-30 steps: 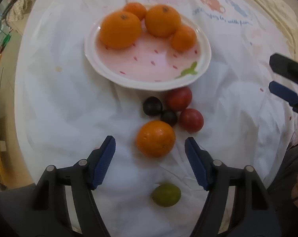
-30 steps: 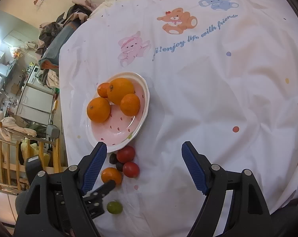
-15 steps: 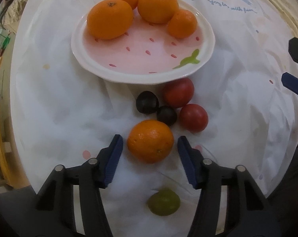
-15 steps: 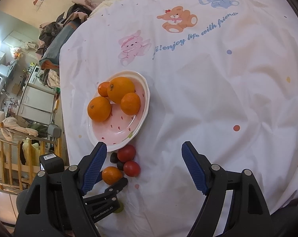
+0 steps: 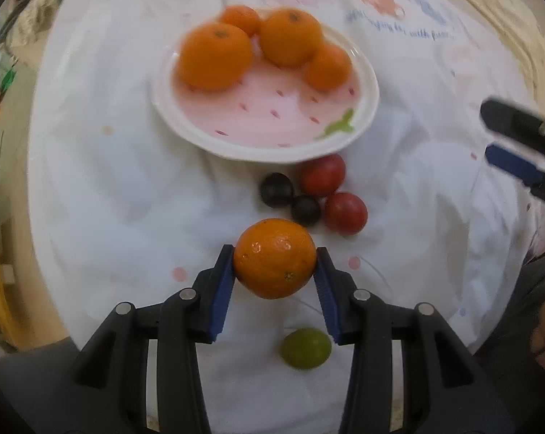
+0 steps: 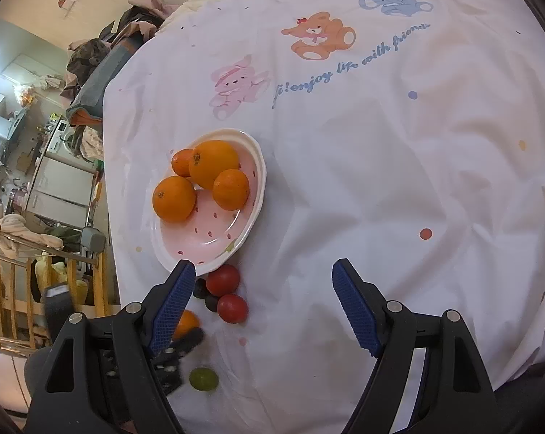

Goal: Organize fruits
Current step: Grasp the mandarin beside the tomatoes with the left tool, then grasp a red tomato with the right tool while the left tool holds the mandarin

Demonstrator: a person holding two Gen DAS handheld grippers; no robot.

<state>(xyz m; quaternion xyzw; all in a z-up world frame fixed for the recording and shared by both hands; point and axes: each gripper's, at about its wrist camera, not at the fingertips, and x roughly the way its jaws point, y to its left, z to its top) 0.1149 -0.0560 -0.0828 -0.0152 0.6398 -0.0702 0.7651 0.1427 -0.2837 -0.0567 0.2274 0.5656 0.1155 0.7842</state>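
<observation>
Left wrist view: my left tool (image 5: 274, 267), spread a second ago, is closing onto the round orange mandarin (image 5: 274, 257) near the pink plate (image 5: 359, 123); lifting comes next

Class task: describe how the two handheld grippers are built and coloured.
Both the left gripper and the right gripper have black plastic frames with cut-out openings, silver round pivot bolts, and long blue textured pads lining the jaws. No cables or sleeves show.
</observation>
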